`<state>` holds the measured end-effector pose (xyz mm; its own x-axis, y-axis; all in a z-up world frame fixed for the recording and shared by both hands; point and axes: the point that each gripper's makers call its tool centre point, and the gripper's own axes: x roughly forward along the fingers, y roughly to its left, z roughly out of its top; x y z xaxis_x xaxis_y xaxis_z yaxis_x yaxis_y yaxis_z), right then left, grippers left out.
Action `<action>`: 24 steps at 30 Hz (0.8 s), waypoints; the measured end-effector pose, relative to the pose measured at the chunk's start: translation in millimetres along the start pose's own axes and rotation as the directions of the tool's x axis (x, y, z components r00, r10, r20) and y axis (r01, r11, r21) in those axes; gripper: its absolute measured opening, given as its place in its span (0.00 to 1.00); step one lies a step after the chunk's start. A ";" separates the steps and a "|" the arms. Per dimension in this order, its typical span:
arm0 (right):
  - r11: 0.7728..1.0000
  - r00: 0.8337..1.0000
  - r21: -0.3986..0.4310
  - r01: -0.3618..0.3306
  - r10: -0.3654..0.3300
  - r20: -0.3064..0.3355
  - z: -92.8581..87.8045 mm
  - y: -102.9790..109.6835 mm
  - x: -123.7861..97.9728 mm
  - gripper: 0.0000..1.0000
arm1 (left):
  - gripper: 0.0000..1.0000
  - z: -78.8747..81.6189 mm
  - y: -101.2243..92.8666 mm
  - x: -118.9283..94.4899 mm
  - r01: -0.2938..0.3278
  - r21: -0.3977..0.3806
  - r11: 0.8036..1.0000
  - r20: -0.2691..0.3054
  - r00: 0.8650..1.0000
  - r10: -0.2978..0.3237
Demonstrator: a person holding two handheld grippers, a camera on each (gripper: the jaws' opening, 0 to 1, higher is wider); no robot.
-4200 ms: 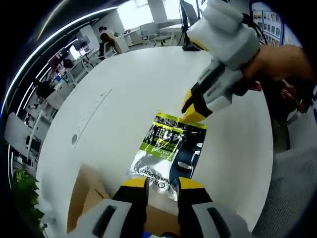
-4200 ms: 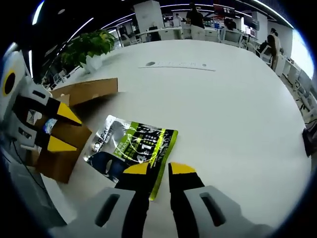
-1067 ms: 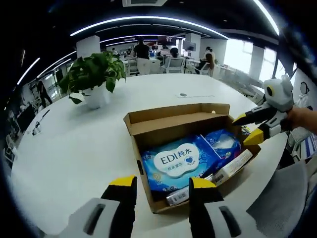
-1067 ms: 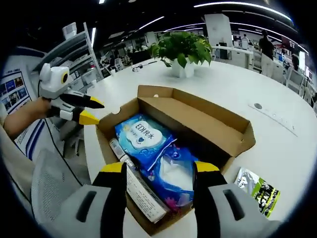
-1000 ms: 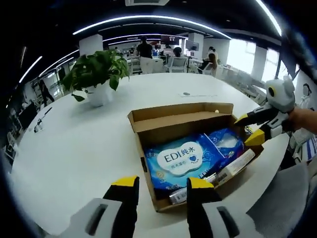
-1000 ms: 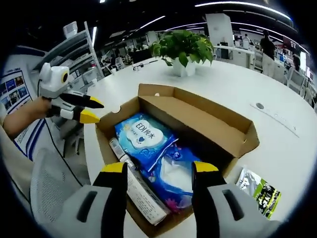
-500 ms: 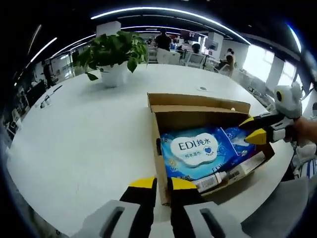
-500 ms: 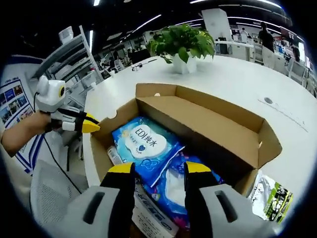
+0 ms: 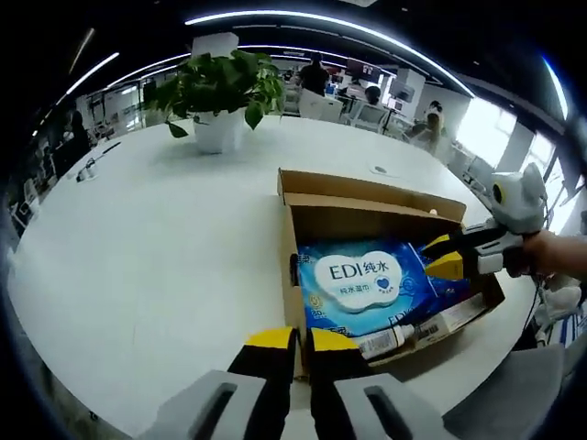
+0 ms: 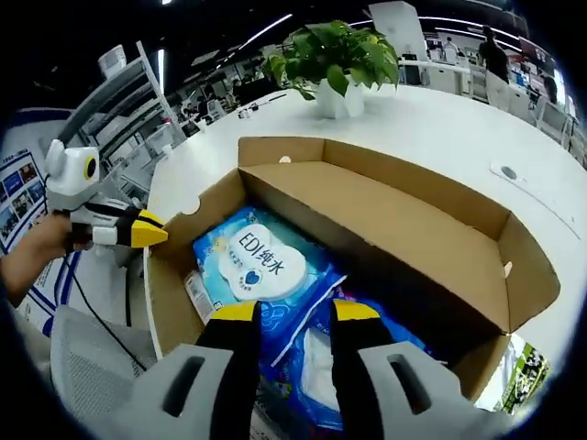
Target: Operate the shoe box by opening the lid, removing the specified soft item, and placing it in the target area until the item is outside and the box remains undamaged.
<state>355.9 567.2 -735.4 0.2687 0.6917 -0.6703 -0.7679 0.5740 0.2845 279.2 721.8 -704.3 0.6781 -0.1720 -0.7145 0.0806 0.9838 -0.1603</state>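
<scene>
The wipes pack point(image 10: 261, 261) lies at twelve o'clock just beyond the right gripper point(image 10: 295, 312), jaws slightly apart; the left gripper point(image 9: 292, 338), jaws nearly together, sits at the box point(image 9: 369, 197) wall.

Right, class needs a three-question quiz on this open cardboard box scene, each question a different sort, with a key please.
1. True or false: the brown cardboard shoe box has its lid open.
2. Which item lies in the box beside the blue EDI wet-wipes pack?
A. a red mug
B. a second blue soft pack
C. a pair of shoes
3. Fill in: the left tool has its yellow jaw tips at the box's near ____.

Key: 1 true. 2 B. 3 wall; the tips are nearly together at the cardboard edge, while the right tool hovers over the packs with its jaws apart.
</scene>
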 end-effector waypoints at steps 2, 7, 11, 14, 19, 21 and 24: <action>1.000 1.000 -0.007 0.002 -0.002 -0.003 0.7 -1.8 3.1 0.22 | 0.04 -0.1 0.1 0.1 -0.003 0.007 1.000 0.000 1.000 0.003; 1.000 1.000 -0.021 0.005 -0.006 -0.025 0.3 -3.6 9.5 0.17 | 0.04 -0.4 0.5 0.3 -0.005 0.004 1.000 -0.001 1.000 0.005; 0.999 0.998 -0.009 0.040 -0.040 -0.038 1.3 -11.6 14.5 0.11 | 0.04 -0.6 0.5 0.5 -0.005 0.002 1.000 -0.003 1.000 0.005; 0.999 0.998 0.040 0.034 -0.032 -0.045 1.8 -13.9 18.4 0.08 | 0.04 -0.8 1.0 0.6 -0.002 -0.004 1.000 -0.004 1.000 0.002; 0.998 0.998 0.049 0.033 -0.031 -0.051 3.6 -12.0 22.6 0.05 | 0.04 -0.6 1.7 0.8 -0.005 -0.005 1.000 -0.005 1.000 0.005; 0.998 0.998 0.054 0.032 -0.029 -0.056 3.8 -10.7 22.4 0.02 | 0.04 -0.6 1.9 0.8 -0.007 -0.002 1.000 -0.006 1.000 0.007; 0.998 0.998 0.048 0.035 -0.032 -0.051 5.3 -7.4 20.3 0.00 | 0.04 -0.5 2.2 0.8 -0.012 0.003 1.000 -0.005 1.000 0.012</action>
<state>370.2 579.4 -747.5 0.2633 0.6496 -0.7133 -0.7290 0.6182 0.2939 279.6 723.8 -705.6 0.6750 -0.1604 -0.7201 0.0743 0.9859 -0.1500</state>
